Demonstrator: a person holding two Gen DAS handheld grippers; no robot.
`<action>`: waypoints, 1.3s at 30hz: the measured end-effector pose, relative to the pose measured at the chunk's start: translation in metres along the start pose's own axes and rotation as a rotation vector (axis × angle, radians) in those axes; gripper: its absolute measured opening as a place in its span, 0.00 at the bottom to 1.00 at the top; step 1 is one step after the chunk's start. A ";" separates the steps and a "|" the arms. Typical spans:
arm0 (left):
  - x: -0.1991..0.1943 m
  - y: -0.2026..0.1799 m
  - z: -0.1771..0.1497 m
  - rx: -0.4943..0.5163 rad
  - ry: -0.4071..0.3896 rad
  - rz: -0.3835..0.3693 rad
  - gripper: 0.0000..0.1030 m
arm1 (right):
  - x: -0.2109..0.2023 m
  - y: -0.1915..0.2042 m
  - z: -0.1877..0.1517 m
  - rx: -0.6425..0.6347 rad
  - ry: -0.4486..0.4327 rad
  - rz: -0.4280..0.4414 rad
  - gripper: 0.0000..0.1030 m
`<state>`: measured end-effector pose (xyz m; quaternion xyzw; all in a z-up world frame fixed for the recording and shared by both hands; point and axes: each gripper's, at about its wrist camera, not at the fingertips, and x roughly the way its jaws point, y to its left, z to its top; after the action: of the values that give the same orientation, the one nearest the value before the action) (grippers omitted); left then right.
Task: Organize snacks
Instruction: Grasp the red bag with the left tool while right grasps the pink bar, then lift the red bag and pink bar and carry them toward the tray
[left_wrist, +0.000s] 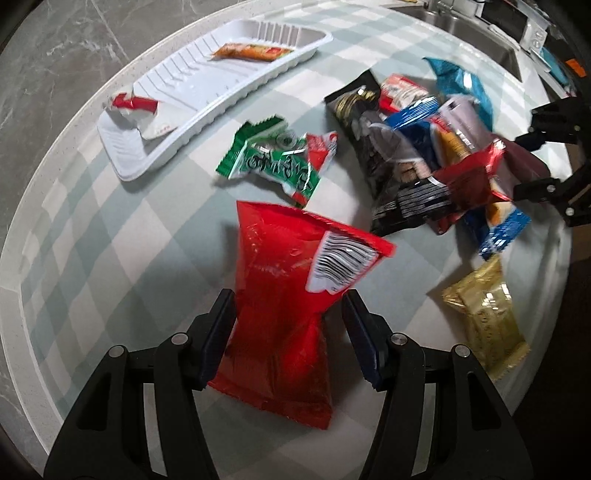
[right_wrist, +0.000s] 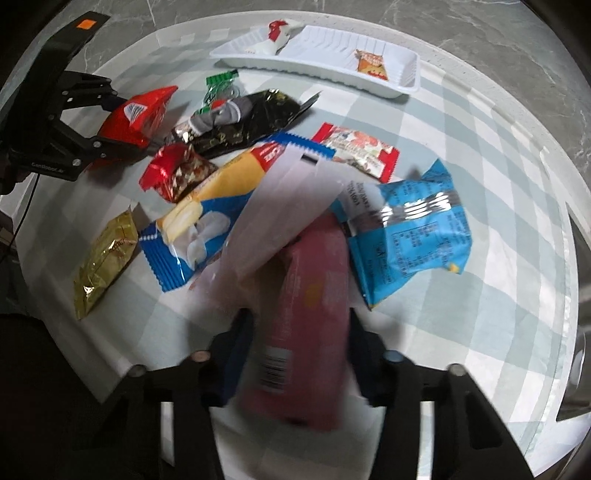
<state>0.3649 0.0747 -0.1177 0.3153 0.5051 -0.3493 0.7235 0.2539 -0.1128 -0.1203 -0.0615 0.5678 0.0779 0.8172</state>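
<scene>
My left gripper (left_wrist: 290, 306) is shut on a red snack bag (left_wrist: 291, 295) and holds it above the table; it also shows in the right wrist view (right_wrist: 136, 114). My right gripper (right_wrist: 301, 328) is shut on a pink packet (right_wrist: 314, 306), blurred. A white tray (left_wrist: 207, 85) at the far left holds a red-and-white packet (left_wrist: 142, 112) and an orange packet (left_wrist: 253, 51). A pile of snacks lies between: a green packet (left_wrist: 273, 158), a black bag (left_wrist: 384, 155), a blue bag (right_wrist: 410, 232), a blue-and-yellow packet (right_wrist: 195, 221), a gold packet (right_wrist: 101, 258).
The round table has a checked cloth (left_wrist: 122, 229) and a raised white rim (left_wrist: 22, 302). A metal sink (left_wrist: 476, 33) lies beyond the table at top right. A small red chocolate packet (right_wrist: 177, 171) and a red-and-white packet (right_wrist: 358, 149) lie in the pile.
</scene>
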 end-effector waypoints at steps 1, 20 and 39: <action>0.003 0.001 -0.001 -0.007 0.005 -0.007 0.55 | 0.000 0.001 0.000 -0.005 -0.002 0.001 0.40; -0.006 0.022 -0.023 -0.257 -0.090 -0.278 0.27 | -0.017 -0.068 -0.027 0.464 -0.091 0.435 0.28; -0.028 0.055 -0.037 -0.533 -0.198 -0.496 0.25 | -0.031 -0.081 -0.019 0.678 -0.193 0.761 0.28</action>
<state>0.3842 0.1400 -0.0958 -0.0514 0.5670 -0.3987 0.7190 0.2419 -0.1973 -0.0965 0.4248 0.4653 0.1866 0.7538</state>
